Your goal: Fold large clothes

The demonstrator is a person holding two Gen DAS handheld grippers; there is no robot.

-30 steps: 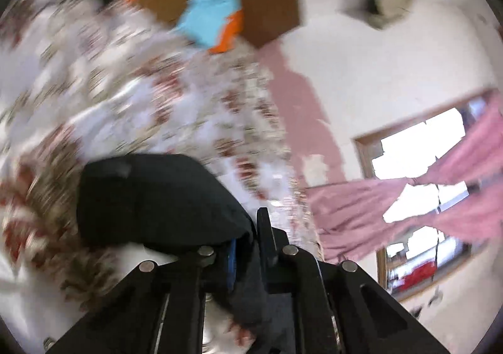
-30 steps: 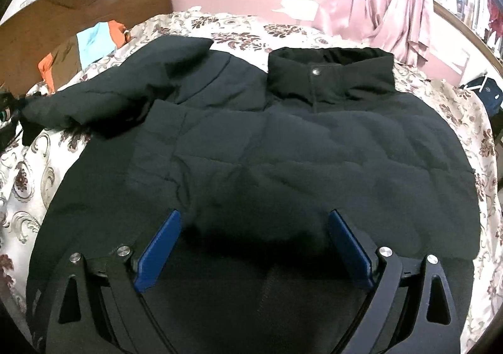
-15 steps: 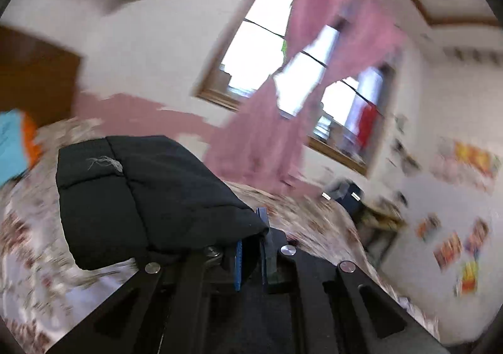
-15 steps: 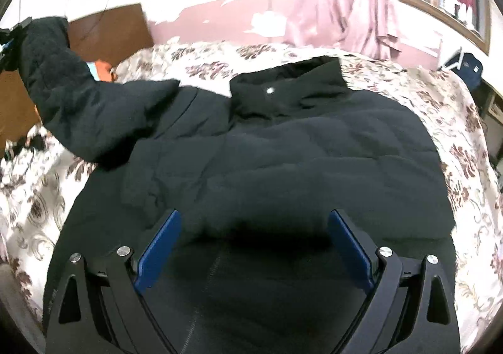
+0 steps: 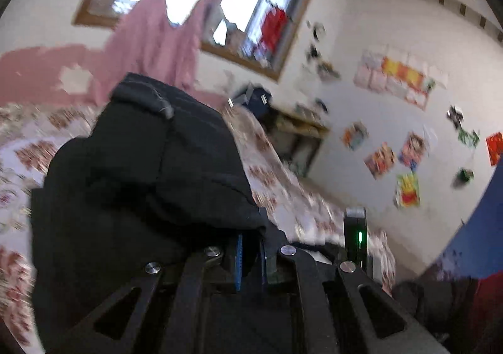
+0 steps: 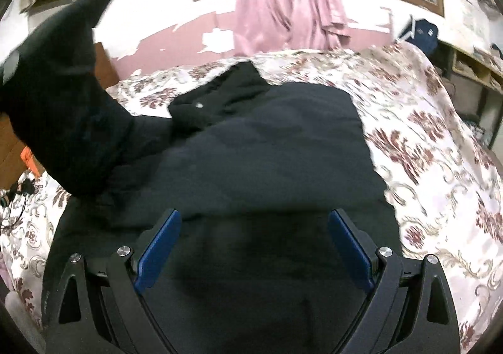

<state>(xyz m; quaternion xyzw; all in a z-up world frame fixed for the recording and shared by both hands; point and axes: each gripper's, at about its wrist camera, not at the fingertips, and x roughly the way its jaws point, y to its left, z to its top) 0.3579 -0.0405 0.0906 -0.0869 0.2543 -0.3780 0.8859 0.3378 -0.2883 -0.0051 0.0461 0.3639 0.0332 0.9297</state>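
A large black padded jacket point(image 6: 267, 146) lies spread on the floral bedspread point(image 6: 440, 140), collar point(image 6: 217, 96) toward the far wall. My left gripper point(image 5: 250, 256) is shut on the cuff of the jacket's black sleeve point(image 5: 151, 171) and holds it lifted above the bed. The raised sleeve shows at the left of the right wrist view point(image 6: 66, 96). My right gripper point(image 6: 253, 244) is open and empty, hovering just above the lower part of the jacket.
Pink curtains point(image 6: 289, 2) hang at a window on the far wall. A wooden headboard point(image 6: 12, 146) with orange cloth point(image 6: 31, 159) is at the left. A dark blue bag point(image 6: 421, 33) and shelves stand beyond the bed's right side. Posters point(image 5: 405, 84) cover the right wall.
My left gripper has lifted the sleeve up off the bed and swung it over toward the jacket's body. My right gripper stayed open over the jacket's lower part.
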